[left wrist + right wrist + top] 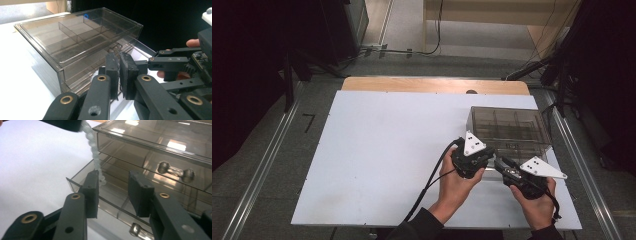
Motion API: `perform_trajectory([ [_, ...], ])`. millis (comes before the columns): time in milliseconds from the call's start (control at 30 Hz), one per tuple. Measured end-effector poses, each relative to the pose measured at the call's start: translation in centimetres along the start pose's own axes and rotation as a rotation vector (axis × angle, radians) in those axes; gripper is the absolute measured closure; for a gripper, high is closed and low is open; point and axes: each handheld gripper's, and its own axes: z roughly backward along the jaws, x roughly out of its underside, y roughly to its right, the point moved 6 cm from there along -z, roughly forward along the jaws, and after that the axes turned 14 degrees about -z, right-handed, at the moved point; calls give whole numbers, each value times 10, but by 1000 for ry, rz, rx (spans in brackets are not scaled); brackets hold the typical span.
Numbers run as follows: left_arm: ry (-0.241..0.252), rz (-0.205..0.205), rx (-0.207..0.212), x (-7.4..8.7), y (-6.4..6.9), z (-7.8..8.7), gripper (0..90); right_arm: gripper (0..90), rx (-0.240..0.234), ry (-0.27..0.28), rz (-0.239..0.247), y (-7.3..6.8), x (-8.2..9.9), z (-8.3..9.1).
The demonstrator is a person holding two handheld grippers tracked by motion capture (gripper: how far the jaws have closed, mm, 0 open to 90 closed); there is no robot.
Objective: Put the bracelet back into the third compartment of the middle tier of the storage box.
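Bead string hangs from closed left claw beside parted right claw, above open drawer.

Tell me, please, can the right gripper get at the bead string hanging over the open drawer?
Probably yes. The right gripper has its jaws open right beside the bead string, with nothing between them. The string dangles from the left gripper into the open drawer.

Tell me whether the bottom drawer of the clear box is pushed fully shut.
No: in the right gripper view the bottom drawer juts out from the clear drawer box, with a bead string hanging over it.
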Motion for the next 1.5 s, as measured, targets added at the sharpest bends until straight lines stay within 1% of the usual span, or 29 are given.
perform_trajectory([
  [67, -1, 0, 1, 0, 1, -1, 865, 620, 2, -4, 1, -1, 0, -2],
  [200, -1, -2, 2, 0, 2, -2, 866, 630, -16, -7, 4, -4, -1, -4],
  [300, -1, 3, 5, 0, 2, -3, 866, 660, -13, -7, 14, -6, -1, -5],
  [467, 1, -3, 11, -1, 5, -5, 866, 820, -24, -3, 20, -6, -3, -6],
  [667, 8, 2, 7, -1, 5, -4, 864, 830, -22, 6, 21, -6, -5, -4],
  [733, 12, 1, -1, -1, 4, -3, 838, 831, -10, 20, 17, -4, -7, -2],
  [767, 14, 1, -8, -1, 3, -3, 803, 831, -8, 27, 16, -3, -8, 0],
  [800, 15, -2, -13, 0, 2, -1, 758, 831, -1, 36, 15, -1, -9, 1],
  [867, 19, 5, -25, 1, 0, 1, 681, 831, 12, 51, -5, 3, -10, 4],
  [967, 26, 22, -42, 3, -5, 5, 617, 831, 32, 68, -20, 11, -13, 9],
  [1033, 23, 27, -50, 6, -9, 10, 561, 831, 44, 73, -33, 18, -13, 12],
  [1133, 21, 38, -70, 12, -17, 19, 534, 831, 61, 73, -57, 29, -14, 16],
  [1200, 15, 42, -94, 17, -22, 24, 521, 831, 75, 75, -69, 37, -14, 20],
  [1267, 16, 50, -103, 21, -28, 29, 508, 831, 90, 80, -78, 43, -14, 24],
  [1367, 15, 72, -118, 27, -35, 35, 463, 831, 112, 87, -94, 53, -14, 30],
  [1500, 14, 88, -137, 36, -44, 44, 397, 830, 152, 76, -99, 65, -10, 34],
])
